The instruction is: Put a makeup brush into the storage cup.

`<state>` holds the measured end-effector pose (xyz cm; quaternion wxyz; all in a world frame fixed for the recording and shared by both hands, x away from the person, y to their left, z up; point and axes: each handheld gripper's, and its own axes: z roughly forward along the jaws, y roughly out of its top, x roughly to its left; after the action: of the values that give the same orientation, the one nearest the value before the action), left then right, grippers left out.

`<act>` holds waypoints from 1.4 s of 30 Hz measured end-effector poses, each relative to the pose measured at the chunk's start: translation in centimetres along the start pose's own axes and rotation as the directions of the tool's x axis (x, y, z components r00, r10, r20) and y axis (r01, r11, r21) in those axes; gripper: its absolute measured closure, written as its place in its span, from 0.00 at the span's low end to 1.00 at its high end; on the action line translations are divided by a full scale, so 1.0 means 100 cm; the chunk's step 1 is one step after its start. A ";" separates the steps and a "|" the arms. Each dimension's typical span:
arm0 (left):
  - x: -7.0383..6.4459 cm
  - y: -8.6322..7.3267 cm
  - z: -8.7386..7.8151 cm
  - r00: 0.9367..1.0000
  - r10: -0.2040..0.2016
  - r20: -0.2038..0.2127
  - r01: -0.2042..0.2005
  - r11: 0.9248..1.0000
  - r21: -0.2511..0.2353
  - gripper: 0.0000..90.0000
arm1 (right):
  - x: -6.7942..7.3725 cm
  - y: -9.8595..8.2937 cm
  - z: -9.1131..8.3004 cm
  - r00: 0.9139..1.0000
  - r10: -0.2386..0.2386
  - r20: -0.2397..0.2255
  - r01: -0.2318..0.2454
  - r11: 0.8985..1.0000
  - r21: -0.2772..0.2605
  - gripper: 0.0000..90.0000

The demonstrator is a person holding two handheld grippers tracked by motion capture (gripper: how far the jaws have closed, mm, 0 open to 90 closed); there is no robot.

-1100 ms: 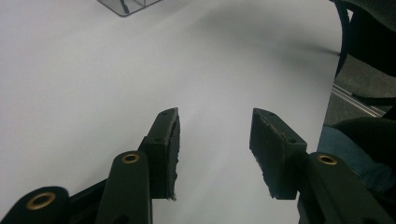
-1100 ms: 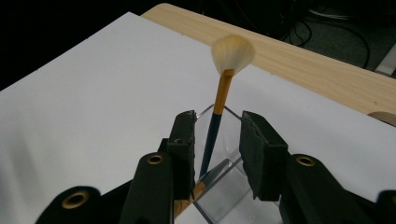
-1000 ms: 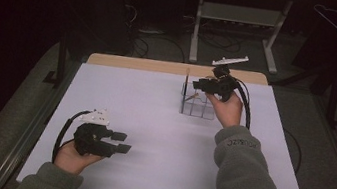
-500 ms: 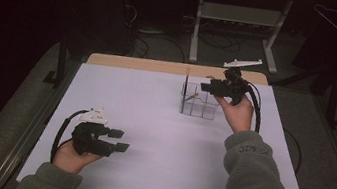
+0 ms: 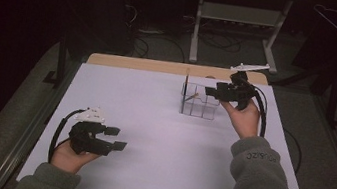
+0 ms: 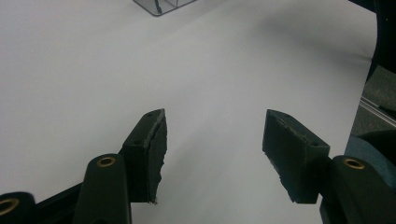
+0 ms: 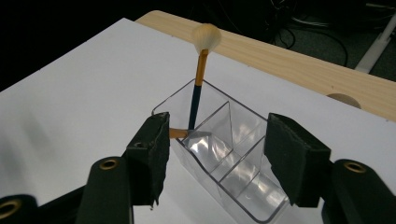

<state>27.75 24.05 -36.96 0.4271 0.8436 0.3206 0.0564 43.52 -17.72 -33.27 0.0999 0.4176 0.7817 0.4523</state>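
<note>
Clear plastic organiser (image 7: 224, 163) standing far-right on white counter (image 5: 152, 122), brush (image 7: 200, 77) leaning upright in its end compartment; right gripper (image 7: 215, 154) above it, agape, empty, seemingly just let go; left gripper (image 5: 112, 136) near front edge, agape, empty, idle.

Glossy clear plastic organizer (image 7: 224, 163); matt, perhaps paper, table cover (image 5: 152, 122).
</note>
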 end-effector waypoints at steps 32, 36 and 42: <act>0.008 -0.006 -0.007 0.998 -0.005 -0.066 0.004 1.000 -0.014 0.38 | 0.005 -0.031 -0.026 1.000 -0.010 -0.022 0.010 1.000 0.004 0.35; 0.009 -0.007 -0.007 0.997 -0.008 -0.073 0.007 1.000 -0.018 0.38 | 0.007 -0.035 -0.029 0.999 -0.025 -0.022 0.025 1.000 0.004 0.34; 0.009 -0.009 -0.008 0.996 -0.006 -0.084 0.004 1.000 -0.023 0.37 | 0.009 -0.044 -0.031 0.999 -0.027 -0.027 0.027 1.000 0.009 0.32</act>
<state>27.73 25.52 -37.24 0.4230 0.8347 0.3398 0.0944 38.78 -20.05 -34.77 0.0935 0.4015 0.7906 0.4528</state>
